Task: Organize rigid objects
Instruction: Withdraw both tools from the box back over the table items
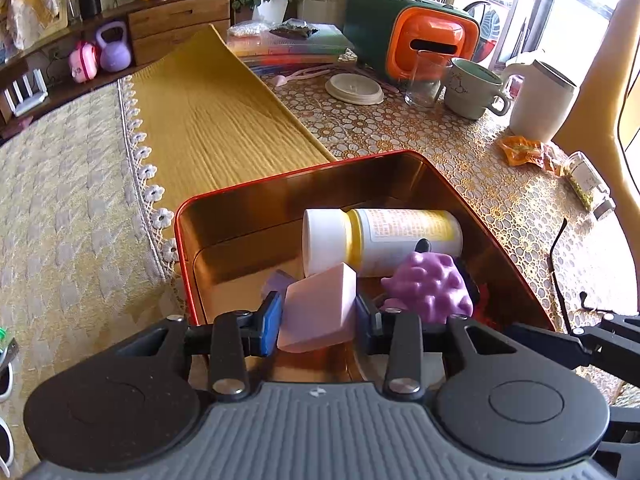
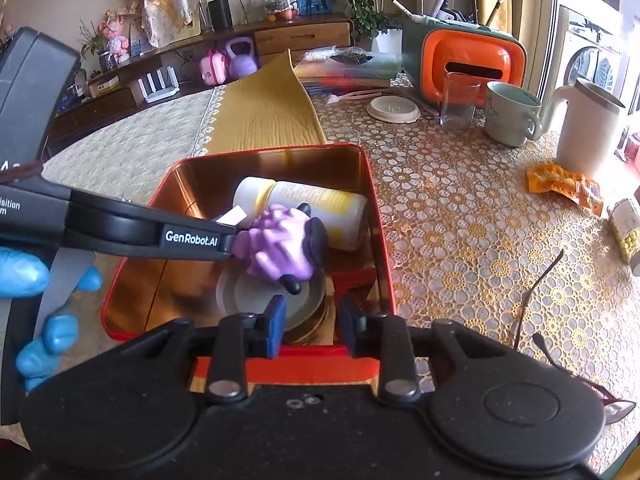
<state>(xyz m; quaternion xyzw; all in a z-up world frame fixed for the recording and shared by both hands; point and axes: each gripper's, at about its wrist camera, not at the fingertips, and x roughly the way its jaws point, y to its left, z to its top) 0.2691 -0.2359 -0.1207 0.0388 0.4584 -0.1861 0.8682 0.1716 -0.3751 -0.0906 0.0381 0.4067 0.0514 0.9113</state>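
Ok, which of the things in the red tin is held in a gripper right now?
The pale pink faceted block, clamped in the left gripper; the other things in it lie loose.

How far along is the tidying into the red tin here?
Done: a bottle, a purple spiky toy and a round lid lie in the tin. In hand: the left gripper holds a pink block over it; the right gripper is empty. Left: an orange packet and a jar on the table.

Bright window daylight, fisheye edges, glare
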